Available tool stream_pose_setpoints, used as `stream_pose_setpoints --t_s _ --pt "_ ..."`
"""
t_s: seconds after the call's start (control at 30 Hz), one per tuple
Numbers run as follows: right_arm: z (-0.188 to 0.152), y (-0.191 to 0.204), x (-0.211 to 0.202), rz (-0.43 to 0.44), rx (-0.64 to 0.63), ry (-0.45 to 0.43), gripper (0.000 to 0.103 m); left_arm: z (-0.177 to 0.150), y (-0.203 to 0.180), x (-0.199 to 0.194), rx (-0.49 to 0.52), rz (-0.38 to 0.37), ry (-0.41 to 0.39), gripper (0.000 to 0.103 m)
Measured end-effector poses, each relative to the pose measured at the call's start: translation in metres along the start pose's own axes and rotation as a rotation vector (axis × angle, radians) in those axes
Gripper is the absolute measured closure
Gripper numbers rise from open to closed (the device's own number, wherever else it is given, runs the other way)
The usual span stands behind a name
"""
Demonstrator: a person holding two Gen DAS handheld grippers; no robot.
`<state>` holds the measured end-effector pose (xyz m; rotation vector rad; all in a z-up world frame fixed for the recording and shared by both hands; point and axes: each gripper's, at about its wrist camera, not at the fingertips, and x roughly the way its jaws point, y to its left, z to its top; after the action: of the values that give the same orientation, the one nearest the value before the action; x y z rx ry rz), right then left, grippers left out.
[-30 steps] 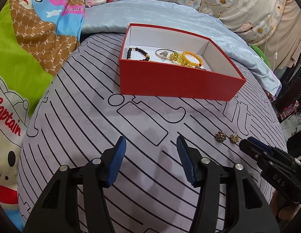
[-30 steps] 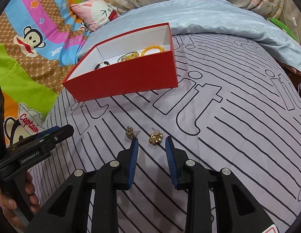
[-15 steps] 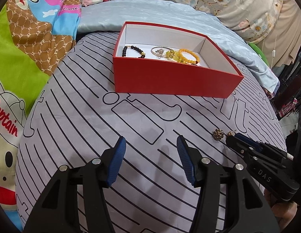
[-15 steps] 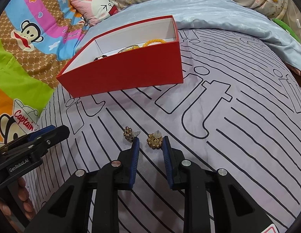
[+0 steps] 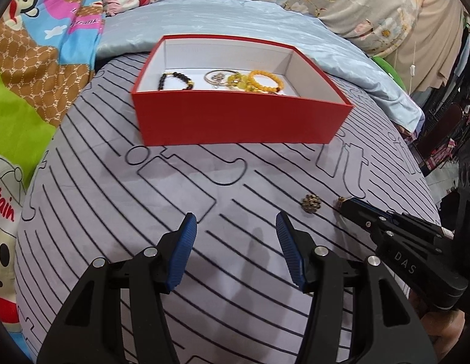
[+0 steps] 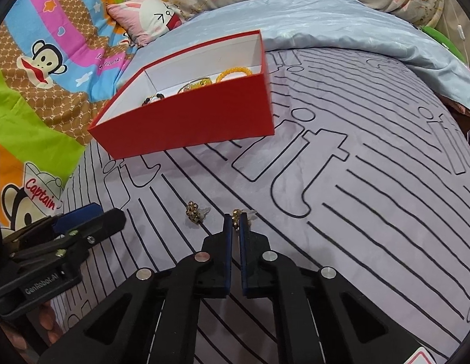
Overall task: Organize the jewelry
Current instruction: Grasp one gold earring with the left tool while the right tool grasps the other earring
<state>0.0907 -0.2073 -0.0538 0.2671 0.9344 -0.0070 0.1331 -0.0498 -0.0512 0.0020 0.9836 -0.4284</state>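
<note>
Two gold cluster earrings remain on the striped bedsheet; bracelets already lie in the red box. Our right gripper has clamped one earring; the other earring lies beside it. Our left gripper stands apart, empty.

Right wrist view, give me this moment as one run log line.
right gripper: shut on gold earring | left gripper: open, empty | other earring: on bedsheet | red box: holds bracelets

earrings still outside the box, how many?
2. One earring lies loose on the striped sheet; the second earring is pinched in the right gripper. More may sit hidden inside the red box.
</note>
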Motion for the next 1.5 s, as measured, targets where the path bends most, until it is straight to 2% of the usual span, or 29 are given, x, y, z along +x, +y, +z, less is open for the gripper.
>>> stream_pose_setpoints --t_s 0.17,0.23,0.47,0.57,0.63,0.7,0.83,0.97,1.03,1.1,1.5 --pt "0.000 -0.010 -0.009 -0.016 0.011 -0.011 0.100 0.000 -0.021 0.006 0.034 -0.032 0.008 0.049" --pt "-0.002 -0.014 -0.010 -0.017 0.017 -0.010 0.100 0.000 -0.030 0.010 0.052 -0.039 0.012 0.043" --pt "-0.007 -0.024 -0.017 -0.010 0.045 -0.019 0.099 0.006 -0.054 0.027 0.082 -0.057 0.018 0.044" --pt "-0.007 -0.027 -0.019 -0.010 0.051 -0.023 0.095 0.008 -0.063 0.036 0.103 -0.050 0.018 0.047" --pt "-0.008 -0.028 -0.020 -0.006 0.047 -0.021 0.094 0.008 -0.066 0.042 0.113 -0.053 0.028 0.060" --pt "-0.008 -0.028 -0.020 -0.006 0.045 -0.020 0.094 0.007 -0.068 0.044 0.124 -0.038 0.016 0.066" --pt "-0.008 -0.028 -0.018 0.002 0.049 -0.016 0.093 0.007 -0.067 0.045 0.139 -0.031 0.011 0.086" --pt "-0.008 -0.024 -0.018 0.011 0.041 -0.013 0.090 0.008 -0.060 0.041 0.126 -0.041 0.014 0.086" --pt "-0.008 -0.020 -0.018 0.017 0.035 -0.013 0.081 0.008 -0.054 0.036 0.114 -0.040 0.008 0.086" --pt "-0.009 -0.015 -0.017 0.020 0.020 -0.013 0.078 0.007 -0.047 0.030 0.100 -0.038 0.002 0.086" --pt "-0.003 0.003 0.006 0.023 -0.015 0.016 0.077 0.005 -0.007 0.009 0.028 0.000 -0.010 0.086"
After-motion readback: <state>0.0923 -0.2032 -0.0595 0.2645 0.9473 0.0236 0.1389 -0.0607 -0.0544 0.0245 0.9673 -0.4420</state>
